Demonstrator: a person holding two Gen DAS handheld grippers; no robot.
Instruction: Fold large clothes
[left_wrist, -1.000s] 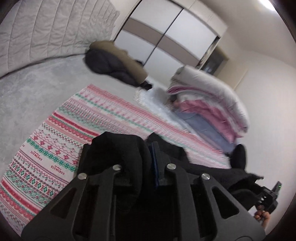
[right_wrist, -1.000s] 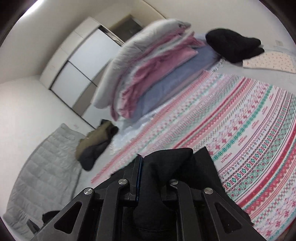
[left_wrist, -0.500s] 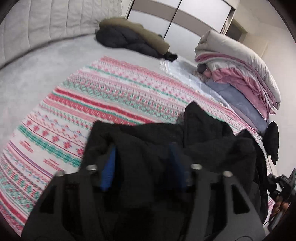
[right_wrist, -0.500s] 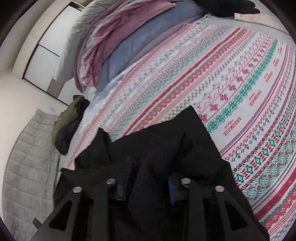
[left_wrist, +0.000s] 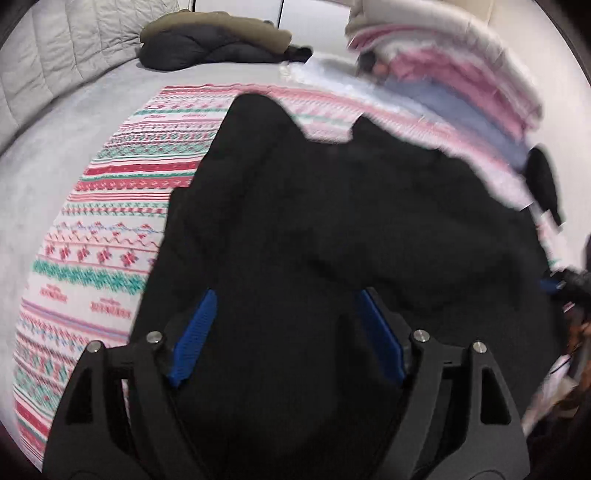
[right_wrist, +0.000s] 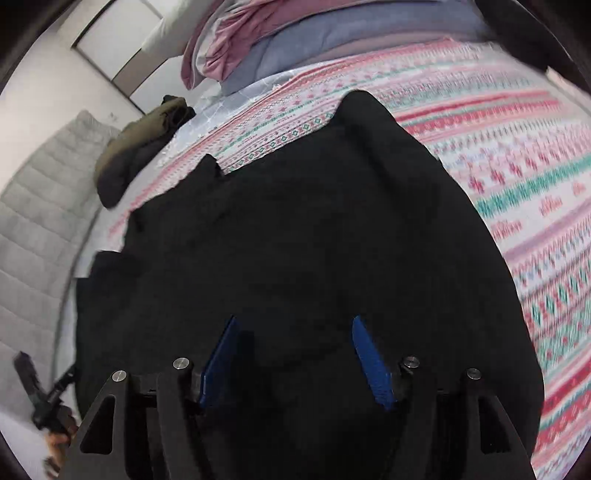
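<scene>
A large black garment (left_wrist: 332, 203) lies spread on a patterned red, green and white blanket (left_wrist: 110, 221). My left gripper (left_wrist: 286, 295) hangs low over its near part with its blue pads (left_wrist: 192, 339) wide apart and still opening. Black cloth lies under and between them, and neither pad presses on it. In the right wrist view the same garment (right_wrist: 295, 221) fills the middle. My right gripper (right_wrist: 294, 321) is over it, also opening, its blue pads (right_wrist: 371, 365) clear of the cloth. The garment's near edge is hidden behind the gripper bodies.
A tall stack of folded pink, blue and white bedding (left_wrist: 443, 66) stands at the blanket's far side. A dark and olive jacket heap (left_wrist: 214, 44) lies near the quilted grey headboard (left_wrist: 74, 44). A small black item (left_wrist: 543, 177) sits at the right. Patterned blanket (right_wrist: 535, 184) shows to the right of the garment.
Both grippers were shut on bunched black cloth held up; they have come down, opened and let go. The garment now lies spread on the blanket.
</scene>
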